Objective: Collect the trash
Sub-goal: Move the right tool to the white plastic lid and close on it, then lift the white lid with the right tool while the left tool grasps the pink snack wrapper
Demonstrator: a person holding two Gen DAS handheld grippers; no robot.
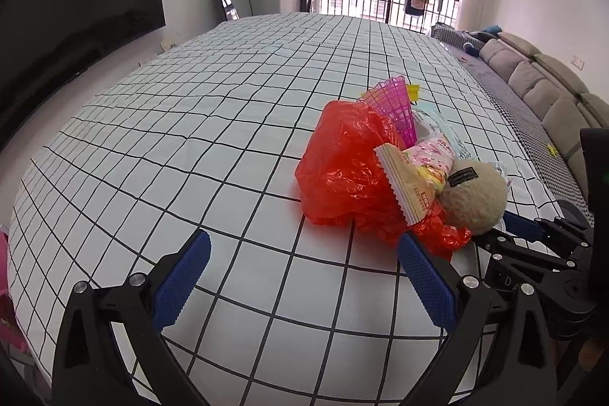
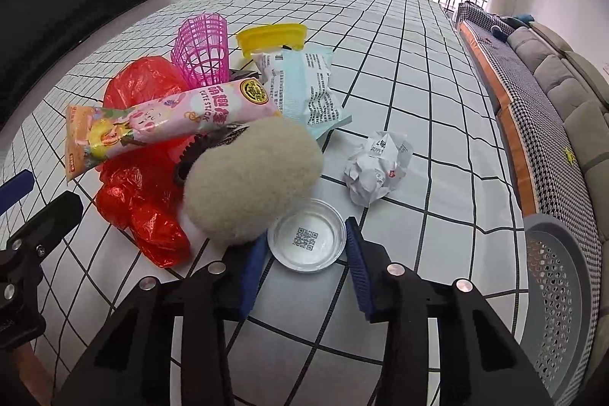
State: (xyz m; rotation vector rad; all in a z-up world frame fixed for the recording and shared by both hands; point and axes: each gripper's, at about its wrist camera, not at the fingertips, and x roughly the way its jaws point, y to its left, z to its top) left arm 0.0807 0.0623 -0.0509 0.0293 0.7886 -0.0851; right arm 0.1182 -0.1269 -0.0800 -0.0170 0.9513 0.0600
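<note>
Trash heaped on a counter [image 1: 190,124] under a white cloth with a black grid.

Left tool [image 1: 304,276]: spread wide, nothing between the blue pads [image 1: 182,280], poised over bare cloth just short of the heap. Right-hand pad close to the crumpled edge of a red bag [image 1: 342,158]; cannot tell whether touching.

Right tool [image 2: 307,231]: narrowed onto a clear round dish [image 2: 306,240] with a printed code on its bottom. One blue pad against each side of the rim, dish flat on the cloth.

Just left of the dish, and partly over its edge: a beige plush ball [image 2: 251,181] with a dark label. Rests against the red bag, which spreads left and forward from it.

Across the top of bag and ball: a long pink wrapper [image 2: 163,124], tilted, its sealed end out to the left.

Behind these: a pink mesh basket [image 2: 201,52] tipped on its side, a yellow lid [image 2: 272,37] and a pale blue packet [image 2: 304,86] with dense black print, the packet overlapping the lid's near edge.

Right of the ball, apart from the heap: a ball of crumpled white paper [image 2: 377,170], near the dish but not touching.

Off the counter's right edge, low in the right wrist view: a grey perforated bin [image 2: 552,276].

Beyond it, along the wall: a grey sofa [image 2: 563,71].
</note>
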